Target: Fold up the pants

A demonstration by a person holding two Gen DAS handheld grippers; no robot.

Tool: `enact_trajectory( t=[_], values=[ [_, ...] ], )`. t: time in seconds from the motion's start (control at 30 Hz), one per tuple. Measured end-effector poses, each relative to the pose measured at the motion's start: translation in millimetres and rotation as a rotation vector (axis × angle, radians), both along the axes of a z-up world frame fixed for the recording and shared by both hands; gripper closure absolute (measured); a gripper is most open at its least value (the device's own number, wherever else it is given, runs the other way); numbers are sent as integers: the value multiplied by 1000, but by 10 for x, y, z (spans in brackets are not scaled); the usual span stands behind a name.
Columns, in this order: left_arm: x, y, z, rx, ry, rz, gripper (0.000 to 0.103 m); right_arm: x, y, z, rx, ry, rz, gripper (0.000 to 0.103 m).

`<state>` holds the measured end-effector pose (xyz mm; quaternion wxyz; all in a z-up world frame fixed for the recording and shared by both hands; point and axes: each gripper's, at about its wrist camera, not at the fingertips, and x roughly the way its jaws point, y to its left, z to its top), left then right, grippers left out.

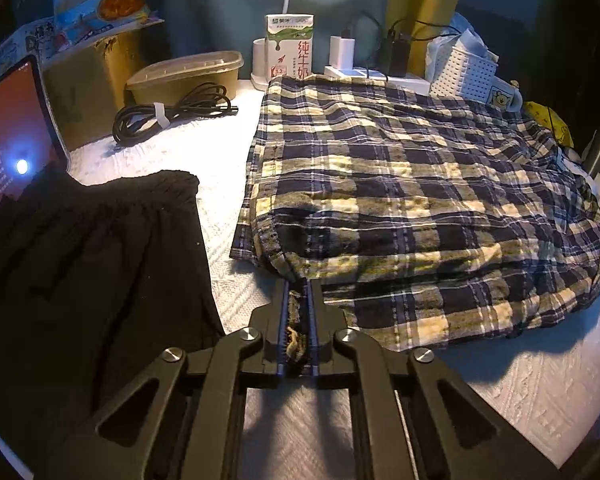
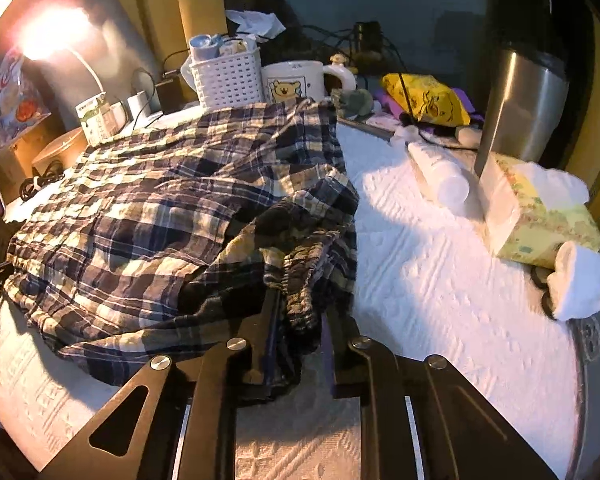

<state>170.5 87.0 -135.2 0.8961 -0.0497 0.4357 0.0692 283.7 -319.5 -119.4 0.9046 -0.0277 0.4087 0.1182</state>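
The plaid pants (image 1: 412, 184), navy and cream checks, lie partly folded on a white textured cloth (image 1: 228, 264). My left gripper (image 1: 299, 284) is shut on the near left edge of the pants, with fabric pinched between its jaws. In the right wrist view the same pants (image 2: 148, 208) spread to the left, with the bunched elastic waistband (image 2: 300, 272) at the near right. My right gripper (image 2: 300, 300) is shut on that waistband bunch, which hangs between its fingers.
A black garment (image 1: 92, 264) lies at the left beside a lit tablet (image 1: 12, 148). A coiled cable (image 1: 172, 112), food container (image 1: 184, 76), milk carton (image 1: 288, 46) and chargers stand behind. A white basket (image 2: 228, 80), mug (image 2: 296, 80), tissue box (image 2: 540, 216) and steel flask (image 2: 528, 100) crowd the right.
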Motion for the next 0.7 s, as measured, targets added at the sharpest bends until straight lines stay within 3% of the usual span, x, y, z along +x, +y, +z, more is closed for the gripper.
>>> enact_trajectory(
  t=[0.47,0.7],
  values=[
    [-413,-107,700,7,-146,-49,100,-230,-121,489,-7,-120,-27,85],
    [-619,-153,842,27,-155,-76,100,-413,-210,668,-13,-156,-38,85]
  ],
)
